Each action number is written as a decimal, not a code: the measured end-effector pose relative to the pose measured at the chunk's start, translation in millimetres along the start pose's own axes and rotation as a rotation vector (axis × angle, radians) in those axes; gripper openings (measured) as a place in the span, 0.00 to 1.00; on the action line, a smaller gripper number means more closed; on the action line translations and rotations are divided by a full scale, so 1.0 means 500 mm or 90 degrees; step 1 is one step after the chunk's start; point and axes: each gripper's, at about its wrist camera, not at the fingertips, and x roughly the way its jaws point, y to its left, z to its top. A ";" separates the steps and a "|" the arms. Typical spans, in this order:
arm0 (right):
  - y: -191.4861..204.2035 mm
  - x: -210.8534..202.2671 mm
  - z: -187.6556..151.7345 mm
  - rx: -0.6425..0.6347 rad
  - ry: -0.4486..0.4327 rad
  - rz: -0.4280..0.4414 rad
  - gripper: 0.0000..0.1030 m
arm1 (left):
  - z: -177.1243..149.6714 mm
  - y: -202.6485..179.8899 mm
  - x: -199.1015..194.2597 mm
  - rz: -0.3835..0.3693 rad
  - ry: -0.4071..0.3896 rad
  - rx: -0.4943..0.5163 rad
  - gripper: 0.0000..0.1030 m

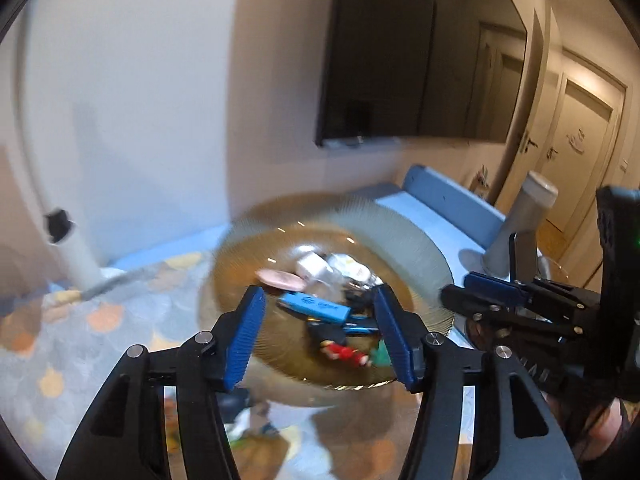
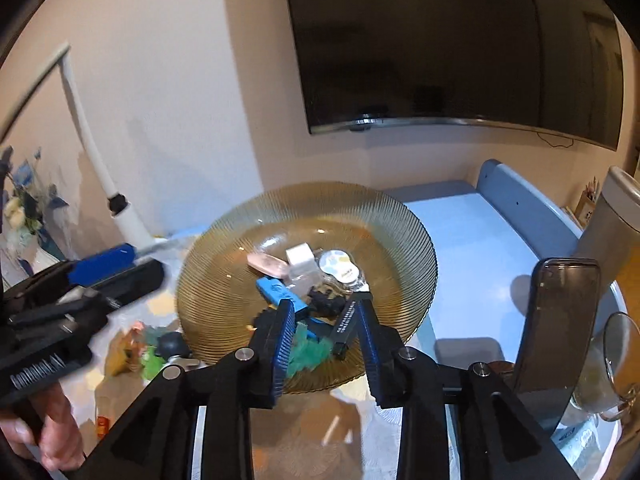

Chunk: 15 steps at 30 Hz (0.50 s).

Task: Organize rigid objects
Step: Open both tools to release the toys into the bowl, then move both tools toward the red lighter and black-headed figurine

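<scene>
On the far left of the left jaw, in the left wrist view, a white pole (image 1: 74,254) rises along the cream wall (image 1: 132,92). Under it the table carries a cloth with round orange and grey patches (image 1: 60,344). The left gripper (image 1: 320,320) has its jaws wide apart and holds nothing. Between and just beyond the jaws stands the amber ribbed glass plate (image 1: 412,236). In it lie a pink oval piece (image 1: 280,280), a white cube (image 1: 314,266), and a blue USB stick (image 1: 314,306) straight ahead between the fingertips. A small red figure (image 1: 346,354) lies near the inner side of the right jaw. Beyond the plate a dark television (image 1: 420,60) hangs on the wall. To the right of the right jaw is a pale blue surface (image 1: 432,220) with a grey cylinder (image 1: 520,224), and behind it a wooden door (image 1: 588,120).

In the right wrist view, the person's hand (image 2: 48,432) shows at the lower left, well left of the left jaw. The right gripper (image 2: 324,308) is also open, over the near rim of the plate. A black strip with white print (image 2: 346,326) leans on the inner side of its right jaw; I cannot tell if it is really held. A green fluffy thing (image 2: 310,354) lies between the jaws. Right of the right jaw a dark phone (image 2: 560,320) stands upright, and a glass (image 2: 608,372) is just beside it.
</scene>
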 end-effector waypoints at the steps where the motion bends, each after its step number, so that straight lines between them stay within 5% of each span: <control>1: 0.004 -0.011 -0.003 0.000 -0.005 0.004 0.31 | 0.001 0.010 -0.024 0.008 -0.010 -0.001 0.53; 5: 0.040 -0.044 -0.017 -0.003 -0.011 0.035 0.39 | -0.009 0.064 -0.137 0.054 -0.048 -0.010 0.55; 9: 0.106 -0.080 -0.043 -0.020 -0.026 0.086 0.46 | -0.040 0.134 -0.250 0.105 -0.080 -0.042 0.77; 11: 0.144 -0.091 -0.072 -0.037 -0.033 0.115 0.55 | -0.076 0.175 -0.306 0.132 -0.095 -0.069 0.77; 15: 0.201 -0.059 -0.147 -0.061 -0.017 0.162 0.59 | -0.179 0.252 -0.344 0.171 -0.063 -0.134 0.77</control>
